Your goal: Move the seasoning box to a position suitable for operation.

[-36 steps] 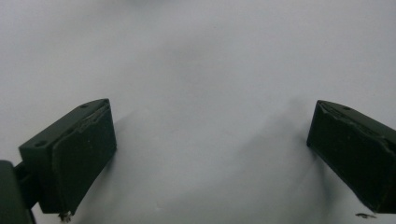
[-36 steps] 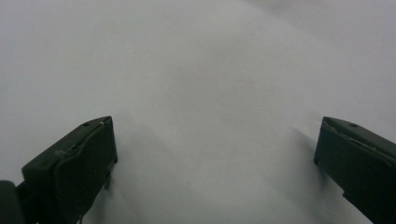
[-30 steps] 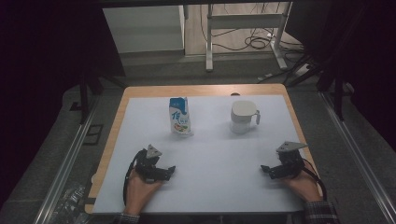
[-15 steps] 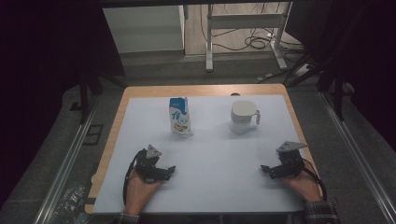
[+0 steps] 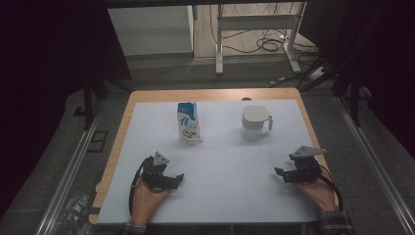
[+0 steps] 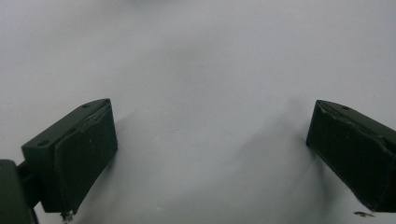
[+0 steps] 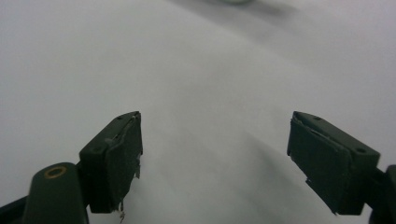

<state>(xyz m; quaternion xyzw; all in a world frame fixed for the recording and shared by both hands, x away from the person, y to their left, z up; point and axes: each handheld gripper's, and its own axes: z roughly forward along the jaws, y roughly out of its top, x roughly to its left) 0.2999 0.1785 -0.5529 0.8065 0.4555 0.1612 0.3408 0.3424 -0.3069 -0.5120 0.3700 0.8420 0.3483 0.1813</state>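
1. The worktop (image 5: pixel 215 196) carries a white sheet with a wooden edge showing along its far and left sides, seen from the high view.
2. The milk carton (image 5: pixel 189 122) stands upright on the sheet at about 11 o'clock from the middle of the worktop, blue at the top and white lower down.
3. The white mug (image 5: pixel 255 122) stands at about 1 o'clock from the middle, its handle turned toward 3 o'clock, well apart from the carton.
4. The left gripper (image 5: pixel 177 179) lies low over the sheet at about 7 o'clock, held in the person's left hand (image 5: pixel 147 198), its fingers pointing toward 3 o'clock.
5. In the left gripper view its fingers (image 6: pixel 77 156) stand wide apart, with bare white sheet between them and nothing gripped.
6. The carton sits at about 12 o'clock from the left gripper, well apart from it.
7. The right gripper (image 5: pixel 278 173) sits at about 4 o'clock on the worktop in the right hand (image 5: pixel 315 193), its fingers pointing toward 9 o'clock.
8. In the right gripper view its fingers (image 7: pixel 116 156) are spread with bare sheet between them; they have just been closing a little and grip nothing.
9. The mug lies at about 11 o'clock from the right gripper, well apart from it.
10. A checked sleeve (image 5: pixel 335 223) shows at the right wrist.
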